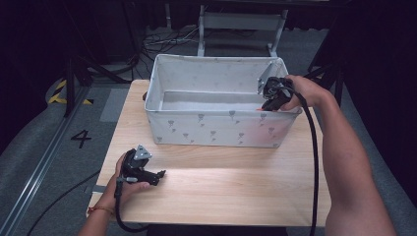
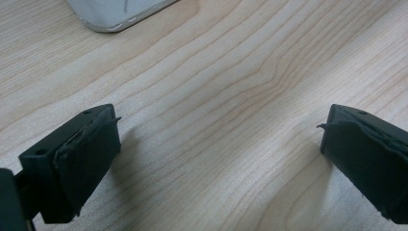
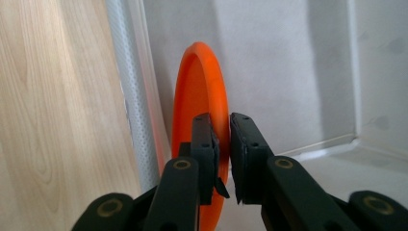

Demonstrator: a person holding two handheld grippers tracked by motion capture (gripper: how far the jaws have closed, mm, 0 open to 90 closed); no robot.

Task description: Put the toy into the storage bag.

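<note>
The right gripper [image 3: 222, 144] holds an orange disc [image 3: 199, 91] by its rim, jaws closed on it, edge-up inside the fabric bin [image 1: 216, 129] against its near wall. The disc looks light, stiff and smooth, so a rim pinch suits it. The left gripper [image 1: 160, 174] rests on the bench [image 1: 221, 187], jaws wide and empty. A floor mark [image 1: 81, 138] reads "4".

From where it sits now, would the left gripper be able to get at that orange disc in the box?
Probably not directly. The left gripper rests open on the table, and the box wall stands between it and the orange disc, which the right gripper already clamps.
</note>
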